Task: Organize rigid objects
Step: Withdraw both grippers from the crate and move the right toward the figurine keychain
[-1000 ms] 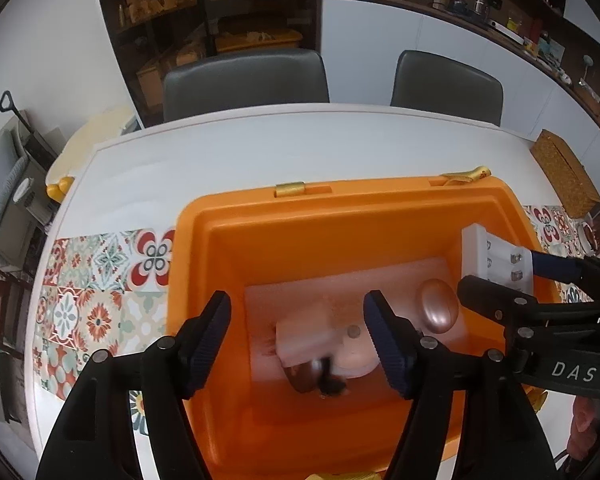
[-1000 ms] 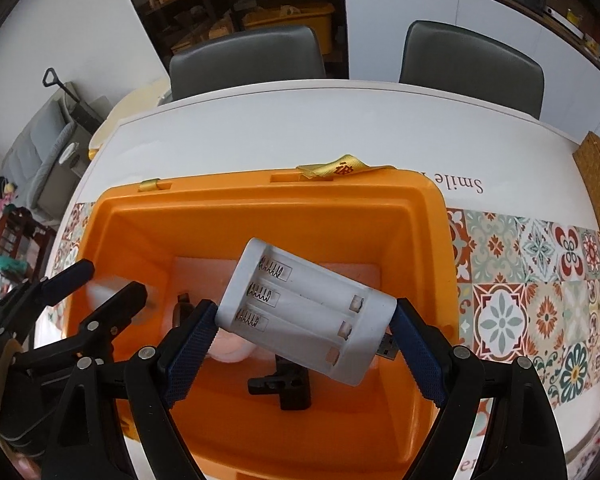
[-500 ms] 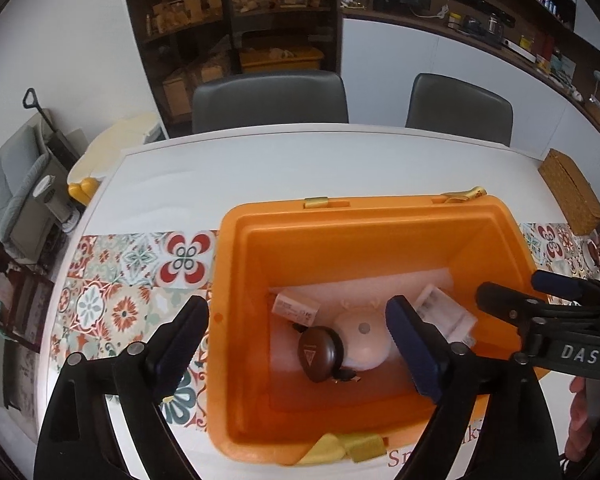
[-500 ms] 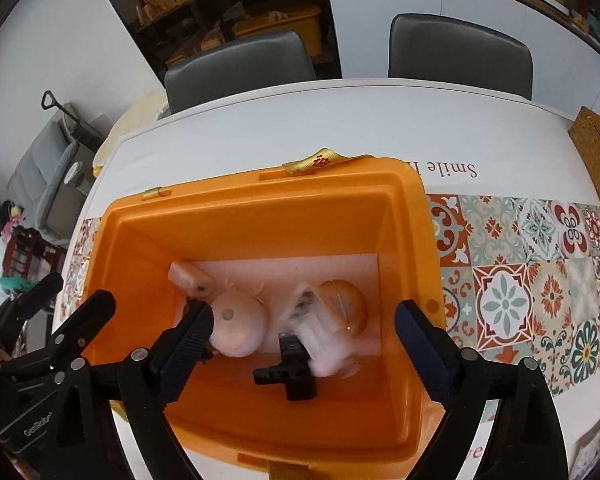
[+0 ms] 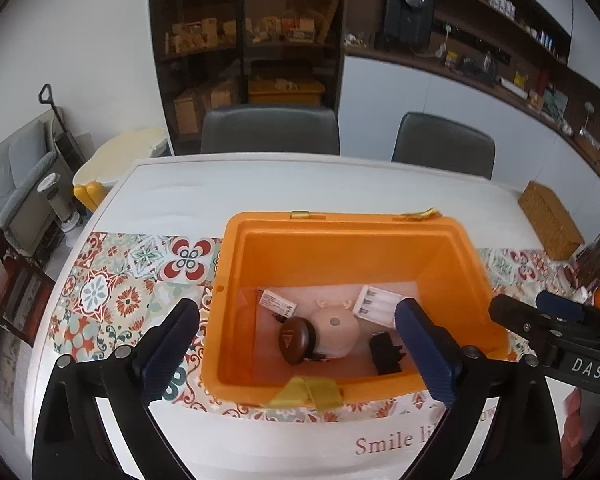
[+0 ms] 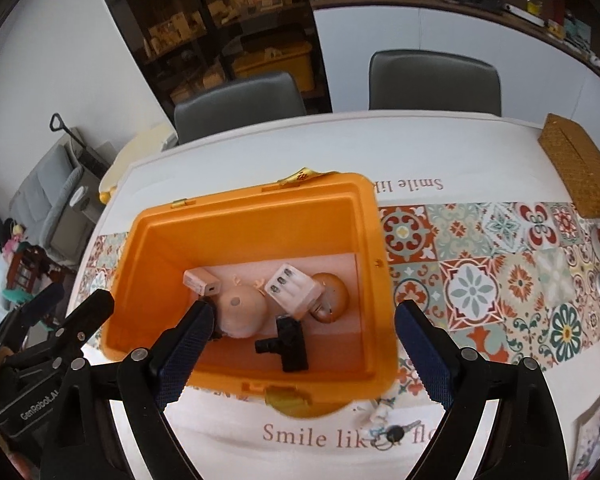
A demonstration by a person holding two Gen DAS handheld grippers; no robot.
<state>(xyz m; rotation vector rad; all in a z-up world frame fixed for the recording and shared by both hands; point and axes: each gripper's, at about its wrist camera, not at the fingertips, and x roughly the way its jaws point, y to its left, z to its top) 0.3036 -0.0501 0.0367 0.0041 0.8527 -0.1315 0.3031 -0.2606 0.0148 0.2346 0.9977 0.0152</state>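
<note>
left tool (image 5: 296, 344) hangs over the orange plastic bin (image 5: 340, 236) on the surface, jaws opening w/ nothing betw them. small white box (image 5: 277, 302), pink round gadget (image 5: 334, 330), white battery holder (image 6: 296, 289) lie loose inside, prob dropped in for sorting. right tool (image 6: 302, 350) wide open, empty too.

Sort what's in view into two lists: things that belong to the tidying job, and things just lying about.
Job:
orange bin
white battery holder
pale round gadget
small white box
black bracket
brown domed piece
dark brown disc

Lying about:
keys
woven box
patterned runner
grey chairs
</note>
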